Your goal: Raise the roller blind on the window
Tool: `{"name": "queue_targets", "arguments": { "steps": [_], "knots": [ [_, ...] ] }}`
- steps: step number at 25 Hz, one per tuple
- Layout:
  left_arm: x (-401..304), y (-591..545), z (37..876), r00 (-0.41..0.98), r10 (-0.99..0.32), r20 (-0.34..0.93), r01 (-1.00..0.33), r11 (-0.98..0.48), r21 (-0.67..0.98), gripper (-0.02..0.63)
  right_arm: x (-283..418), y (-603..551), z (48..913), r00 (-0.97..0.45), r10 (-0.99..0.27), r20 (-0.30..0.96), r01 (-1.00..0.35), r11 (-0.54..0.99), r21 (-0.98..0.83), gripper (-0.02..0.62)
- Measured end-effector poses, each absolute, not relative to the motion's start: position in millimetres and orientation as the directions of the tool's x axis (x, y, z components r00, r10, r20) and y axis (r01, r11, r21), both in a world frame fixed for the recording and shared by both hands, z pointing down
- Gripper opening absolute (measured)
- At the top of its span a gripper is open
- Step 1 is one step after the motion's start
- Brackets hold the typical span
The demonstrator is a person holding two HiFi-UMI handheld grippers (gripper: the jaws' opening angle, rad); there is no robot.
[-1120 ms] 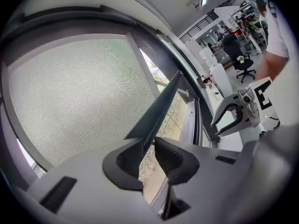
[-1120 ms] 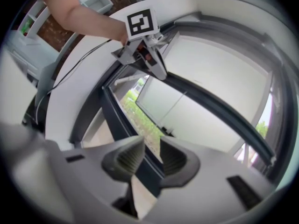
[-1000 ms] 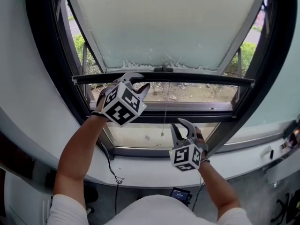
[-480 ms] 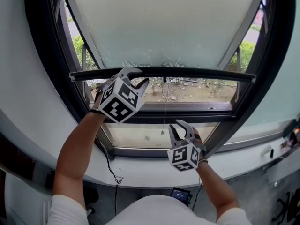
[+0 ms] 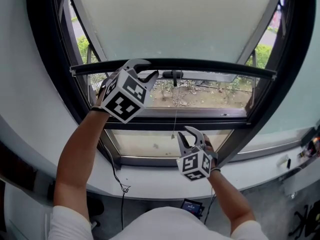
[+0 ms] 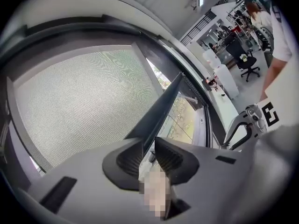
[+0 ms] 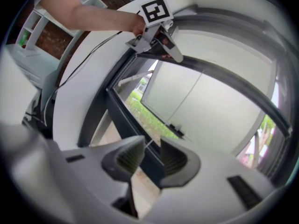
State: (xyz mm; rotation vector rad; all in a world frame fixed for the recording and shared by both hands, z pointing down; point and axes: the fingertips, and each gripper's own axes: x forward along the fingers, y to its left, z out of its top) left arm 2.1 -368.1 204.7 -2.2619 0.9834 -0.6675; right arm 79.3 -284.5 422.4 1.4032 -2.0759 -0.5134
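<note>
The pale roller blind covers the upper part of the window and ends in a dark bottom bar. My left gripper is shut on that bar near its left end; in the left gripper view the bar runs out from between the gripper's pads. A thin pull cord hangs from the middle of the bar. Lower down, my right gripper stands open beside the cord's lower end. In the right gripper view the cord passes between the right gripper's spread pads without being pressed.
A dark window frame surrounds the glass, with an inner sash rail below the bar. A white sill runs under it, and a black cable hangs over its edge. Greenery shows outside.
The bottom bar has risen with my left gripper on it, uncovering more glass. My right gripper has drifted slightly down and to the left, still open.
</note>
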Motion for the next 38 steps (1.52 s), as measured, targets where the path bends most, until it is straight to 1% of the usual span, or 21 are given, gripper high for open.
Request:
{"name": "queue_targets", "arguments": {
  "steps": [7, 25, 31, 38],
  "knots": [
    [2.9, -369.3, 197.9, 0.597, -0.771, 0.223, -0.460, -0.556, -0.692, 0.092, 72.2, -286.7, 428.9, -0.301, -0.913, 0.276, -0.702, 0.408, 0.583, 0.111],
    [3.1, -368.0, 178.7, 0.604, -0.766, 0.221, -0.437, -0.550, -0.712, 0.092, 73.0, -292.2, 431.3, -0.291, -0.912, 0.289, -0.707, 0.409, 0.577, 0.112],
    [2.2, -366.8, 149.8, 0.616, -0.773, 0.152, -0.477, -0.520, -0.709, 0.092, 72.5, -293.9, 434.7, -0.290, -0.909, 0.300, -0.707, 0.415, 0.572, 0.112],
    [3.0, -368.5, 128.2, 0.606, -0.783, 0.138, -0.473, -0.495, -0.729, 0.092, 80.5, -292.7, 439.0, -0.275, -0.909, 0.313, -0.707, 0.412, 0.575, 0.112]
  ]
}}
